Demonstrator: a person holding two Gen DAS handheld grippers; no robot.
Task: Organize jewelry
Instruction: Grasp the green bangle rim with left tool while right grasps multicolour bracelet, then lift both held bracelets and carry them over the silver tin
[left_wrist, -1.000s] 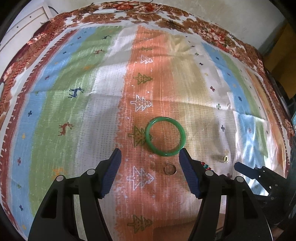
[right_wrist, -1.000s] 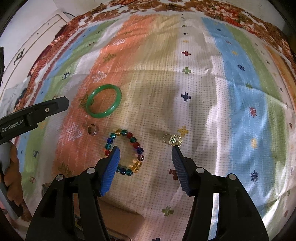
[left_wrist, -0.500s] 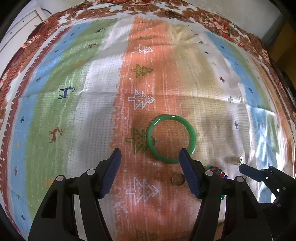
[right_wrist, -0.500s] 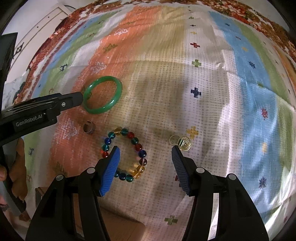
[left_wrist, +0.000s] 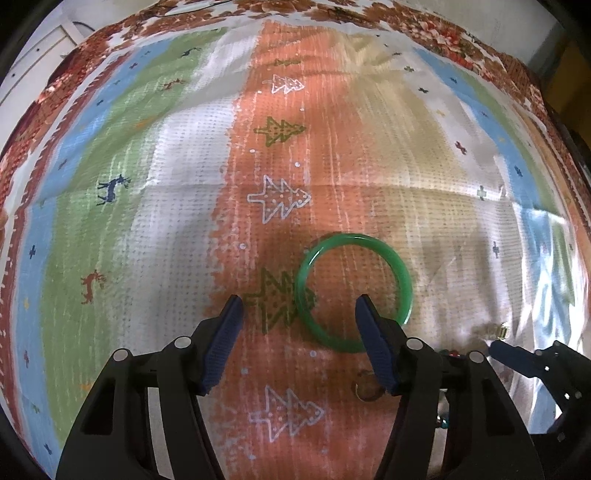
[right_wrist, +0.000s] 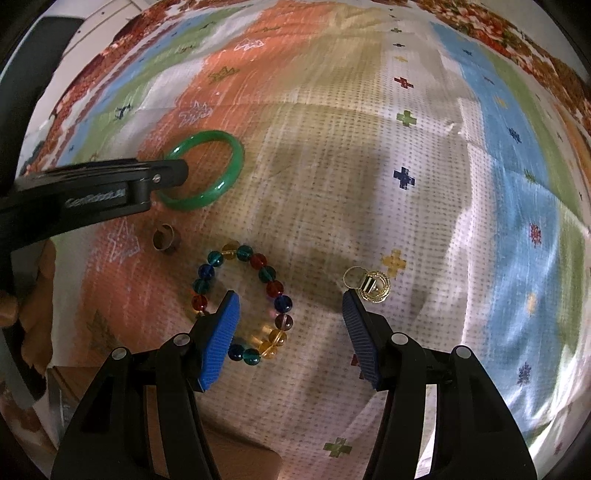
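A green bangle (left_wrist: 369, 238) lies flat on the striped cloth (left_wrist: 147, 221). My left gripper (left_wrist: 299, 301) hovers over it with its jaws closing. The bangle's left rim is between the fingers, and the right finger (left_wrist: 373, 332) stands over the hoop; the pads do not press on it. In the right wrist view a multicoloured bead bracelet (right_wrist: 258, 261) lies under my right gripper (right_wrist: 290, 295), which is open with the bracelet's right half between its fingers. A gold charm ring (right_wrist: 373, 284) sits just beyond the right fingertip. A small brass ring (right_wrist: 166, 240) lies between bangle and bracelet.
The left gripper's black finger (right_wrist: 166, 177) reaches across the bangle (right_wrist: 236, 158) in the right wrist view. A person's hand (right_wrist: 29, 325) shows at the left edge. A brown box edge (right_wrist: 221, 454) sits at the bottom. White furniture (left_wrist: 37, 55) lies beyond the cloth's floral border.
Both grippers have sunk toward the cloth. The left one has slid onto the bangle, so its right finger now overlaps the hoop, and its jaws have narrowed a little.
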